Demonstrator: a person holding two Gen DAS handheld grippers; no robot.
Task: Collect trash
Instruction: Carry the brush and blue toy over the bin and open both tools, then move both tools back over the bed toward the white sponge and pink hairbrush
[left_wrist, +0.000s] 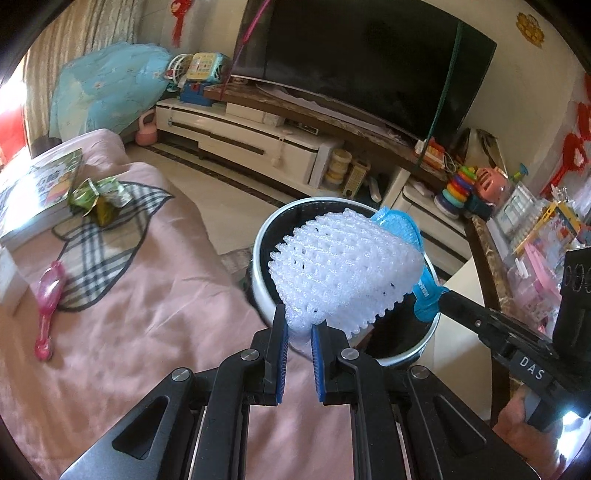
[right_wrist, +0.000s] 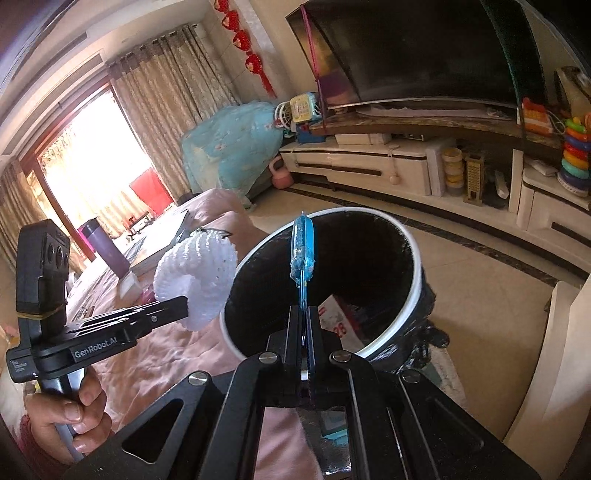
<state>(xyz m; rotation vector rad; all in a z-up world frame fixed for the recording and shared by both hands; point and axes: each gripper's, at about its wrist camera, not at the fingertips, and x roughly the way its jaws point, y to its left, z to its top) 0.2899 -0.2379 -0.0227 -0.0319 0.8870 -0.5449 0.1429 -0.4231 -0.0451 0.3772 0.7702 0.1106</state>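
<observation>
My left gripper (left_wrist: 300, 321) is shut on the lower edge of a white foam fruit net (left_wrist: 343, 269), which hangs over the near rim of a round trash bin (left_wrist: 263, 230) with a black liner. My right gripper (right_wrist: 304, 310) is shut on a flat blue plastic packet (right_wrist: 303, 243) that stands edge-on above the bin (right_wrist: 416, 262). In the left wrist view the right gripper (left_wrist: 441, 297) comes in from the right with the blue packet (left_wrist: 399, 225) just behind the net. In the right wrist view the left gripper (right_wrist: 184, 304) holds the net (right_wrist: 199, 269) at the bin's left rim.
A red and white box (right_wrist: 336, 321) lies inside the bin. On the pink cover (left_wrist: 147, 332) lie a green wrapper (left_wrist: 96, 199), a book (left_wrist: 37, 188), a plaid cloth (left_wrist: 107, 240) and a pink brush (left_wrist: 50, 295). A TV cabinet (left_wrist: 258, 144) stands beyond the bin.
</observation>
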